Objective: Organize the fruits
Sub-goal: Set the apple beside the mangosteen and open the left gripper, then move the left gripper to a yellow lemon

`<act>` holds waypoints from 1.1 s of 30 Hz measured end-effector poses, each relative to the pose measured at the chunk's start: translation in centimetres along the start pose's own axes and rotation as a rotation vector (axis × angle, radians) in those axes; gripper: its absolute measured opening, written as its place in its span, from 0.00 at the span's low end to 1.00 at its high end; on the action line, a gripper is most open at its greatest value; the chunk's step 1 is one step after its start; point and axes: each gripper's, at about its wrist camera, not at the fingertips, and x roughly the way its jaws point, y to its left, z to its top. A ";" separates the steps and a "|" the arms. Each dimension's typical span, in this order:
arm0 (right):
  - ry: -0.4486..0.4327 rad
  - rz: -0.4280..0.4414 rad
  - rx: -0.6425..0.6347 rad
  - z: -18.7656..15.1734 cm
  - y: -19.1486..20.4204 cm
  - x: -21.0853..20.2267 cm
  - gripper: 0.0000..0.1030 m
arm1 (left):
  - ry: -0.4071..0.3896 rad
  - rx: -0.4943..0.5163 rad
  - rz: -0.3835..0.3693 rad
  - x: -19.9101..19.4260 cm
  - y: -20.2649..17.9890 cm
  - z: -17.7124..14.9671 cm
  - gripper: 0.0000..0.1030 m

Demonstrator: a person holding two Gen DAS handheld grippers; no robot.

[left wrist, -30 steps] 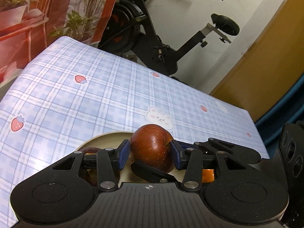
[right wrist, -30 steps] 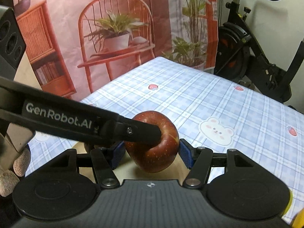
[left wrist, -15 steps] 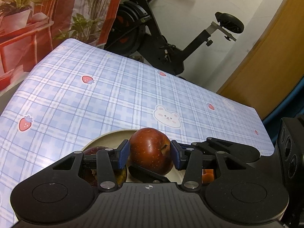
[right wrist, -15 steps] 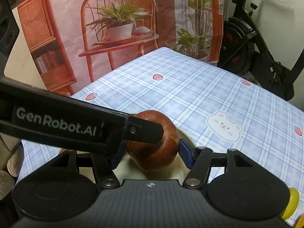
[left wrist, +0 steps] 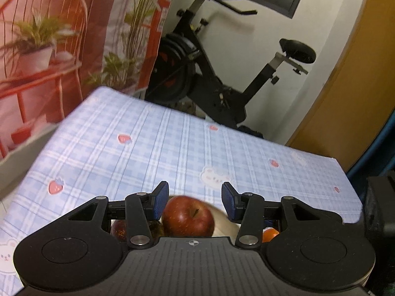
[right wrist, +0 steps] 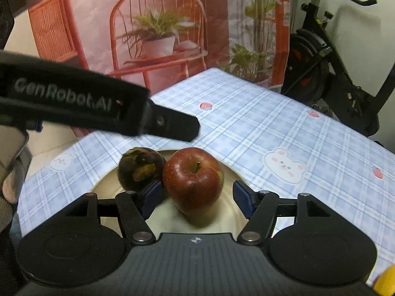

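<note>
Covering the whole work surface, a blue plaid tablecloth (right wrist: 284,128) carries a round cream plate (right wrist: 108,182) at its near edge, and on that plate a red apple (right wrist: 193,176) stands beside a darker, rough-skinned fruit (right wrist: 139,169), the two touching or nearly so. The apple sits upright with its stem pointing straight up, so it has no real long axis and can be taken from any side. It lies dead ahead of the right gripper (right wrist: 195,197), between that tool's blue pads; the jaws have just been opening and now stand apart, a gap showing on the right side. The left gripper (left wrist: 195,197) hangs above the plate with its jaws also parted and nothing between the pads, the apple showing below them. In my judgement the right hand is the nearer one, and any coming move depends on that straight-ahead alignment.
</note>
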 end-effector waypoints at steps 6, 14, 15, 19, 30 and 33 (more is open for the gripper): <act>-0.137 -0.003 0.059 -2.1 -1.5 -5.8 0.65 | -0.072 0.057 -0.029 -1.5 -3.5 -0.2 0.49; -0.278 -0.121 0.106 -6.7 -6.9 -13.4 0.65 | -0.078 0.141 -0.105 -1.3 -8.8 -1.5 0.50; -0.294 -0.153 0.113 -7.3 -7.7 -14.2 0.65 | -0.079 0.156 -0.114 -1.3 -9.5 -1.7 0.50; -0.333 -0.274 0.124 -9.8 -10.5 -16.6 0.65 | -0.097 0.184 -0.163 -1.1 -11.6 -3.0 0.52; -0.303 -0.377 0.236 -16.1 -15.5 -18.6 0.72 | 0.016 0.284 -0.250 2.2 -17.8 -5.8 0.52; -0.283 -0.373 0.253 -17.2 -15.7 -18.5 0.72 | 0.052 0.324 -0.275 3.3 -19.5 -6.4 0.52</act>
